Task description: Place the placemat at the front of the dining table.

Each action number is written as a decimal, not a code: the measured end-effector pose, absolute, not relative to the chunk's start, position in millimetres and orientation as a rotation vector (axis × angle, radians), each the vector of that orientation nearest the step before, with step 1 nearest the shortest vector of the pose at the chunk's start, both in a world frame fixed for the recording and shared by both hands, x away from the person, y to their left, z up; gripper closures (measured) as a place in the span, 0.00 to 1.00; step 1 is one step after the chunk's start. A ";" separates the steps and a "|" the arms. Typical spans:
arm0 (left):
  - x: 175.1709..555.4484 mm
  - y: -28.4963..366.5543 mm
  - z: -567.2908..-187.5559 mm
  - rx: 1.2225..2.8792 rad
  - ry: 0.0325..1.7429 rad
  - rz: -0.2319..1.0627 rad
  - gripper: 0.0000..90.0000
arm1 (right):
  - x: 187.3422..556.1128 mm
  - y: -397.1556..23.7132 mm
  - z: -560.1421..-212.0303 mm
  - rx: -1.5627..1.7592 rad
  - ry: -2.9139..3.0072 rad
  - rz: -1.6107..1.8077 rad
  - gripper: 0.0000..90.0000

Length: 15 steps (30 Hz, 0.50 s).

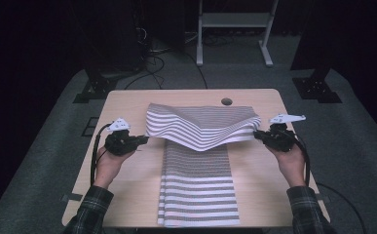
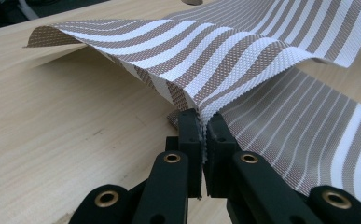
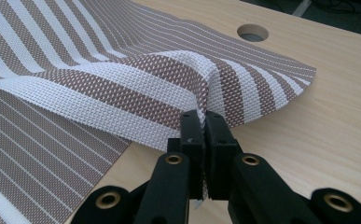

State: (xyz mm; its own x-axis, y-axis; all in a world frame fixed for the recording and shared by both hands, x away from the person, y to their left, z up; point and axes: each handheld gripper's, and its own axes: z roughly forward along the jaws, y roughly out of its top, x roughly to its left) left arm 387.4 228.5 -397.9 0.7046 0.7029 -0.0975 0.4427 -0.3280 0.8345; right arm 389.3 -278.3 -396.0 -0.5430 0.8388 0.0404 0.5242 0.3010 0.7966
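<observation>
A brown-and-white striped woven mat point(image 1: 198, 170) lies on the wooden table point(image 1: 127, 195), a second striped mat point(image 1: 200, 127) across its far end. My left gripper point(image 1: 144, 139) is shut on the upper mat's left edge, and my right gripper point(image 1: 256, 134) is shut on its right edge. That mat hangs lifted between them and sags in the middle. In the left gripper view the black jaws point(image 2: 204, 123) pinch the woven edge point(image 2: 243, 60). The right gripper view has the jaws point(image 3: 202, 122) pinching a bunched fold of the mat point(image 3: 122, 88).
A round cable hole point(image 1: 226, 101) sits in the table near its far edge, also seen as a hole point(image 3: 253, 32) beyond the mat. A white frame point(image 1: 235, 29) and dark stands with cables stand on the floor behind the table.
</observation>
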 end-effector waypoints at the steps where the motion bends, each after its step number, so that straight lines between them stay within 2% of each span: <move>1: 390.0 228.5 -397.6 1.979 0.881 0.354 0.98 | 390.9 -277.9 -395.8 1.221 2.189 1.120 0.97; 15: 422.2 226.0 -394.7 1.968 0.906 0.373 0.97 | 425.4 -279.1 -395.2 1.291 2.172 1.118 0.97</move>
State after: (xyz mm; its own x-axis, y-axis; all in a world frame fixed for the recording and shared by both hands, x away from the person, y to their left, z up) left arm 422.2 226.0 -394.7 0.6848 0.7229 -0.0920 0.4480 -0.3180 0.8356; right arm 425.4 -279.1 -395.2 -0.5077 0.8583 0.0738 0.5589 0.2630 0.7864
